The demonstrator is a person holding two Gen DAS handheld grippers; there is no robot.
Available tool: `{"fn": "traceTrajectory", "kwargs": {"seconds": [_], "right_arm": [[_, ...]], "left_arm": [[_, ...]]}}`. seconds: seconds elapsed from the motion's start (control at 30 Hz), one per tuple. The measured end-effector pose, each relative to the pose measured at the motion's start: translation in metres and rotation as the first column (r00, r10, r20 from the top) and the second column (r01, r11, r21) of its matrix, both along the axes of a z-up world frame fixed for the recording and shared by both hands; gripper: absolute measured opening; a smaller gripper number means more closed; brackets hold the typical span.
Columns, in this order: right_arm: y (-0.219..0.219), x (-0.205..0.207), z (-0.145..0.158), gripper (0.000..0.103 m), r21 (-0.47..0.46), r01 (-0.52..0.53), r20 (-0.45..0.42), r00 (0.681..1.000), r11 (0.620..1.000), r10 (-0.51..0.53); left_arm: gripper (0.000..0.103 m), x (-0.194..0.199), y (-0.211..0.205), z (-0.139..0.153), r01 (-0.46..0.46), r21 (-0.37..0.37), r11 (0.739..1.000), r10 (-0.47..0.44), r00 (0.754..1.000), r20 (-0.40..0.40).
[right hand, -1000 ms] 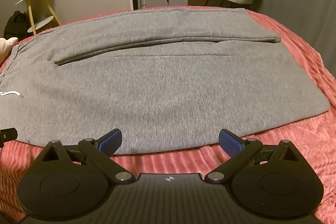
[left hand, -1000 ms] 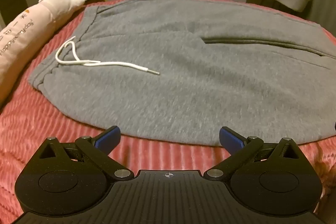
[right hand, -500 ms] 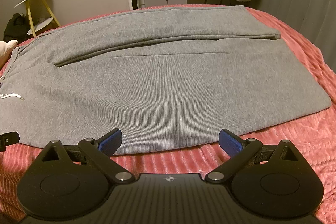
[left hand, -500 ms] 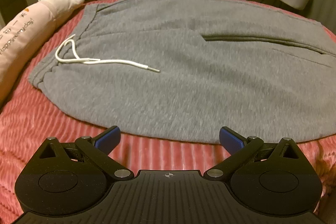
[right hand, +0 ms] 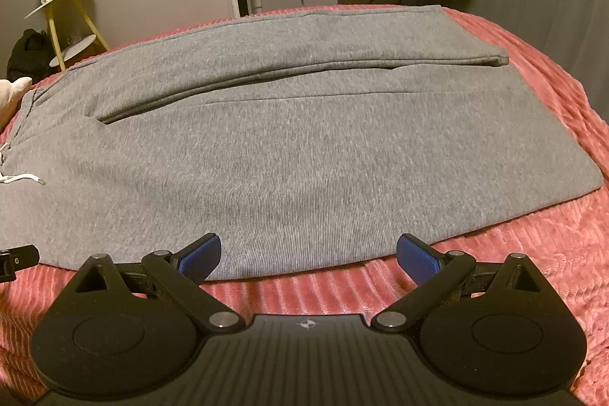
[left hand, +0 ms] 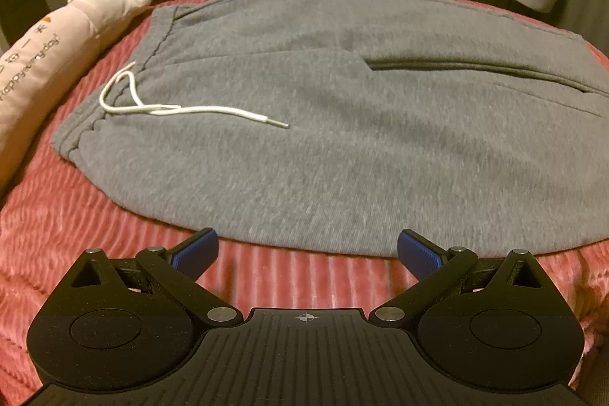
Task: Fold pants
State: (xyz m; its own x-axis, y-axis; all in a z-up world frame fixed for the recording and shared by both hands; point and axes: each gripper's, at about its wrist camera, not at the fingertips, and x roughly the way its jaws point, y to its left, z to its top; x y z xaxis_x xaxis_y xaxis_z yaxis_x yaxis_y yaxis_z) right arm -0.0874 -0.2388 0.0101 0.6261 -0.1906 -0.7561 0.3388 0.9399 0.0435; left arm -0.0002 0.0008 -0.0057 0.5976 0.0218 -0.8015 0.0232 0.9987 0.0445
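On the bed: grey fleece sweatpants point(left hand: 342, 139) lie flat across a pink ribbed bedspread point(left hand: 76, 234), waistband at 9 o'clock, leg ends at 3 o'clock.
Layout: both legs lie side by side, the far one at 12 o'clock; no fold is made yet.
Drawstring: a white cord point(left hand: 182, 109) trails loose over the waist area, near 10 o'clock in the left view.
Left gripper point(left hand: 307, 250): jaws spread wide, empty, short of the near hem, over bare bedspread.
Right gripper point(right hand: 308, 252): jaws spread wide, empty; its left blue pad overlaps the near hem, the right pad sits over bedspread.
Change: compared with a second ago, the left camera sits slightly farther back from the hem; the right view is almost unchanged.
Garment: unmoved across the earlier frames.
Meaning: judged as a line-up before the first pinch on the near edge.
Bystander: a long pale pink plush pillow point(left hand: 45, 52) lies beside the waistband at 9 o'clock.
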Motion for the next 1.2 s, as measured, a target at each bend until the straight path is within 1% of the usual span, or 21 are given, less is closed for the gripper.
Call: {"fn": "traceTrajectory", "kwargs": {"seconds": [1.2], "right_arm": [[-0.0034, -0.0013, 0.0000, 0.099, 0.027, 0.012, 0.001, 1.000, 1.000, -0.012]], "left_arm": [[0.103, 0.0003, -0.0056, -0.0009, 0.018, 0.005, 1.000, -0.018, 1.000, -0.009]]}}
